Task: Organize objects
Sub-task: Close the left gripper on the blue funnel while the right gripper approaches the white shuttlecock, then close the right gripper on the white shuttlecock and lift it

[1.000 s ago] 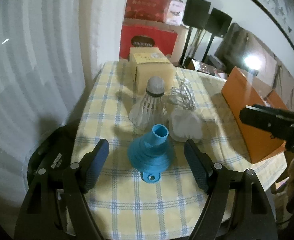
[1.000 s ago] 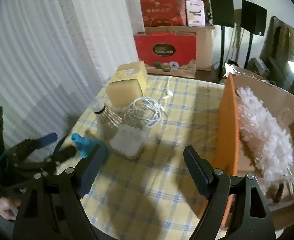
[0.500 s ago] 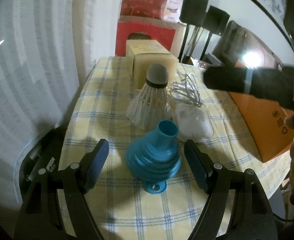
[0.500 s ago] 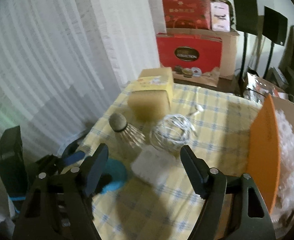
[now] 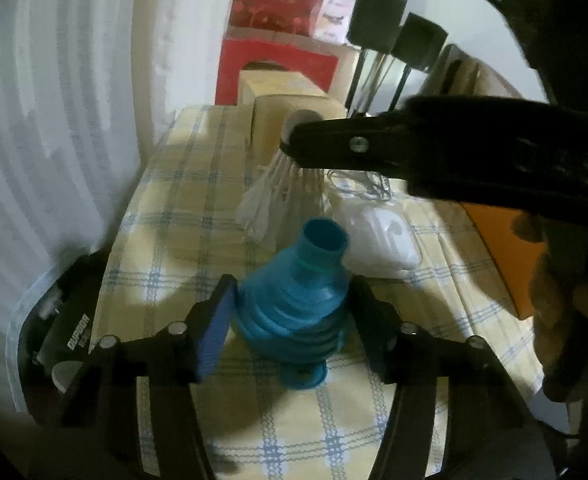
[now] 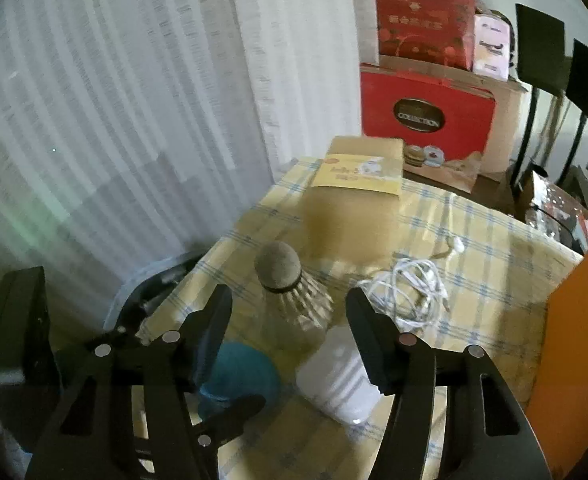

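Squeezing the blue funnel [image 5: 294, 304] — left gripper [image 5: 290, 320]; right gripper [image 6: 290, 332] gapes around shuttlecock [image 6: 290, 292].

The left gripper [image 5: 290, 320] sits low and near, its two fingers closed in so that both pads appear to press the sides of the blue funnel [image 5: 294, 300] between them. The right gripper [image 6: 288, 316] is held higher and farther, reaching in from the right across the left wrist view, its jaws spread wide with nothing between them touched. At the right edge a hand [image 5: 554, 300] seems to grip its handle, though blurred.
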